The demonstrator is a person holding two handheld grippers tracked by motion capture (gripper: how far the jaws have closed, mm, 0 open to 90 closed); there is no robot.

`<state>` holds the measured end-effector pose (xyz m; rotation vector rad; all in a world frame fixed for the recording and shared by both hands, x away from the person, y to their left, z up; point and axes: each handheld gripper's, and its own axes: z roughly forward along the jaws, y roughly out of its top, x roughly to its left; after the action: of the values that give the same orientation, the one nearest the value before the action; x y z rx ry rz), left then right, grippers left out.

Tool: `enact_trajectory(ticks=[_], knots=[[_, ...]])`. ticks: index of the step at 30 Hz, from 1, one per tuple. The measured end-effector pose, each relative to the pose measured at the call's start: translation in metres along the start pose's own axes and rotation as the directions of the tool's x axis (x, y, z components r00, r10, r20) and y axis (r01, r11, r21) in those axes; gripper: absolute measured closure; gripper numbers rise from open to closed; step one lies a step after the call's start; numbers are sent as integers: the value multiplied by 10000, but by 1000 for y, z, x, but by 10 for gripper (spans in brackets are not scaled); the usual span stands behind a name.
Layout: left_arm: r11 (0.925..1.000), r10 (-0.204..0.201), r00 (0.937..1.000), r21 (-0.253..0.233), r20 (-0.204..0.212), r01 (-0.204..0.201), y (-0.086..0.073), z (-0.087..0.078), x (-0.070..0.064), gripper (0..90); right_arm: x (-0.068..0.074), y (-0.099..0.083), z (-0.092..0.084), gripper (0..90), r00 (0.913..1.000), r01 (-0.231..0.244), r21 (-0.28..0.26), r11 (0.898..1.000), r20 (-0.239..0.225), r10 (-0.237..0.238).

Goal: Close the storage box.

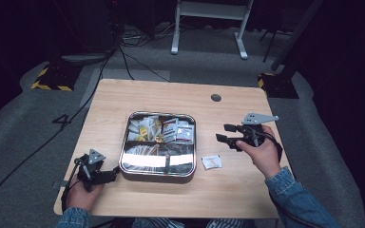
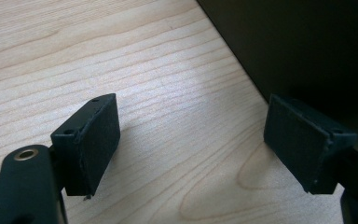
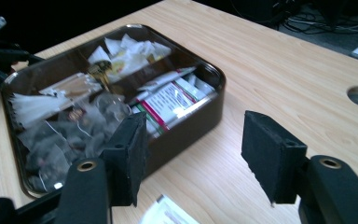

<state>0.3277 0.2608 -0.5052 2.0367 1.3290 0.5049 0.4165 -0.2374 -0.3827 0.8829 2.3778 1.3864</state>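
Wooden table point(image 1: 171, 97), packet-filled tin point(image 1: 158, 173)

Blue denim sleeves point(image 1: 294, 190); black tongs point(image 1: 229, 134) with padded jaws, brass screws, grey plates.

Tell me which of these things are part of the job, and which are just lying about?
Part of the job:
- metal tin full of packets
- small white packet lying on the table beside it
- right gripper, jaws open, empty
- left gripper, jaws open, at the tin's corner

Just lying about:
- cables on the floor
- white frame behind the table
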Motion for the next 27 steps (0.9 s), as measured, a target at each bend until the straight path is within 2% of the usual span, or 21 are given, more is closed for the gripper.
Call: enact_trajectory(ticks=[7, 14, 17, 20, 23, 27], knots=[[10000, -23, 10000, -5, -5, 23, 0, 0, 0, 189, -12, -24, -14, 394, 9994, 59, 297, 9995, 343, -69], [10000, -9, 10000, 30, 22, 9, 0, 0, 0, 188, -23, -57, -23, 374, 9973, -138, 486, 9987, 728, 102], [10000, 17, 10000, 38, 33, -17, 0, 0, 0, 188, -25, -70, -22, 374, 9969, -310, 410, 9987, 735, 279], [10000, 7, 10000, 12, 24, -7, 1, 1, 0, 188, -27, -85, -16, 374, 9968, -399, 931, 9949, 725, 332], [10000, 23, 10000, -3, 11, -23, 1, 1, 1, 188, -30, -96, -15, 374, 9949, -288, 1263, 9916, 998, 162], [10000, 21, 10000, 18, 28, -21, 1, 1, 1, 189, -35, -110, -11, 374, 9930, -431, 1482, 9880, 1150, 260]])
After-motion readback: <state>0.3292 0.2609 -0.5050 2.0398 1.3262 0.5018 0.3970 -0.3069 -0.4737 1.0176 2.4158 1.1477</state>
